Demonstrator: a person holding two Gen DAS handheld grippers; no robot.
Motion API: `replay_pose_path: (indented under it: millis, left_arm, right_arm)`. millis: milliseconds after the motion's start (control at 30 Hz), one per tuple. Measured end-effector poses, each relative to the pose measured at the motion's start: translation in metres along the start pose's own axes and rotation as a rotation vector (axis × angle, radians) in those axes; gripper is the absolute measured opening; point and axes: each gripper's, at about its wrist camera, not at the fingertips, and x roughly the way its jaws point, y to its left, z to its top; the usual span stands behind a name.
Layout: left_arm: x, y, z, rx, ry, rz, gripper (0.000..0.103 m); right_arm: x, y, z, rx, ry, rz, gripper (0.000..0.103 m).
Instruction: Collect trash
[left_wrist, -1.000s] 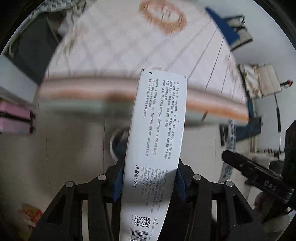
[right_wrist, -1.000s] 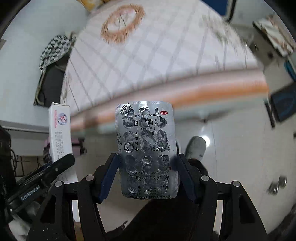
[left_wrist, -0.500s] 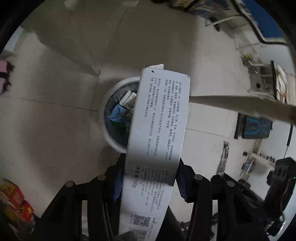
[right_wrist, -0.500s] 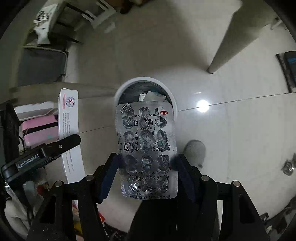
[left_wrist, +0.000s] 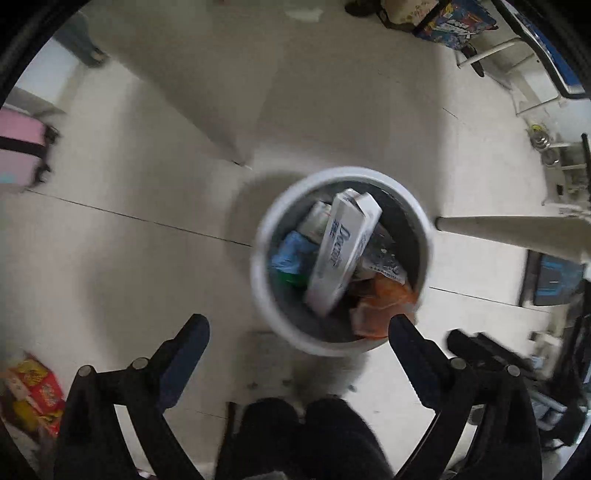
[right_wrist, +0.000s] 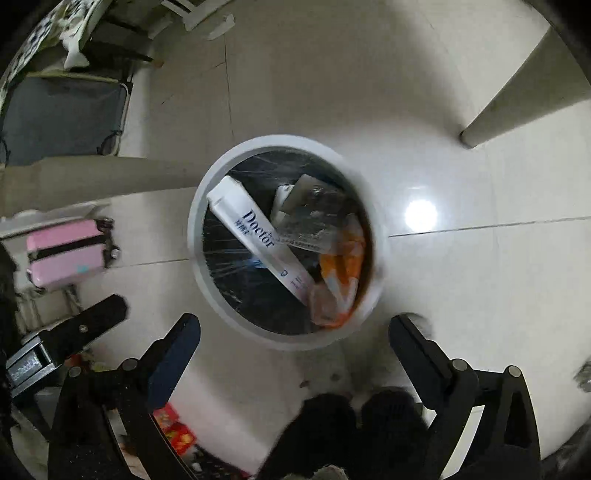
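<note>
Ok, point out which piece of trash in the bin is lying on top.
The long white toothpaste box printed "Doctor", slanting across the white bin above the orange wrapper.

The floor (right_wrist: 461, 280) is showing as glossy pale tile, throwing back a bright lamp glare. The bin (right_wrist: 218, 295) is looking like smooth white plastic, lined with a shiny black film bag (right_wrist: 236, 284) that is creasing and glinting. Inside, the box (right_wrist: 258, 236) is reading as smooth white printed card, the blister sheet (right_wrist: 306, 214) as crinkled silver foil, and the orange wrapper (right_wrist: 343, 273) as glossy film. A blue bag (left_wrist: 291, 254) is looking like soft thin plastic. The suitcase (right_wrist: 66, 251) is showing hard pink plastic, faintly shiny. Both grippers (left_wrist: 295, 328) (right_wrist: 291, 325) are looking like matt black plastic.
</note>
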Motion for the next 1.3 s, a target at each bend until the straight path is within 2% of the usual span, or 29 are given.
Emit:
replay_pose_path:
  millis: [167, 400, 700, 967, 1133, 1300]
  left_arm:
    - [-0.077, -0.012, -0.031, 0.061, -0.1, 0.092, 0.099]
    - [-0.206, -0.023, -0.077, 0.123, -0.161, 0.07, 0.099]
    - [-0.357, -0.039, -0.127, 0.196, -0.193, -0.022, 0.099]
    - [-0.467, -0.045, -0.162, 0.244, -0.286, -0.125, 0.099]
    - [-0.497, -0.046, -0.174, 0.239, -0.307, -0.225, 0.099]
    - [-0.519, -0.052, -0.186, 0.246, -0.327, -0.298, 0.099]
  right_arm:
    - [-0.07, 0.02, -0.023, -0.077, -0.069, -0.15, 0.103]
    - [-0.218, 0.052, -0.081, -0.156, -0.15, -0.232, 0.103]
    - [-0.4, 0.097, -0.161, -0.168, -0.227, -0.183, 0.103]
    - [-0.509, 0.122, -0.216, -0.173, -0.289, -0.108, 0.103]
    - [-0.565, 0.134, -0.241, -0.176, -0.321, -0.053, 0.103]
    - [-0.601, 0.142, -0.255, -0.186, -0.336, -0.014, 0.103]
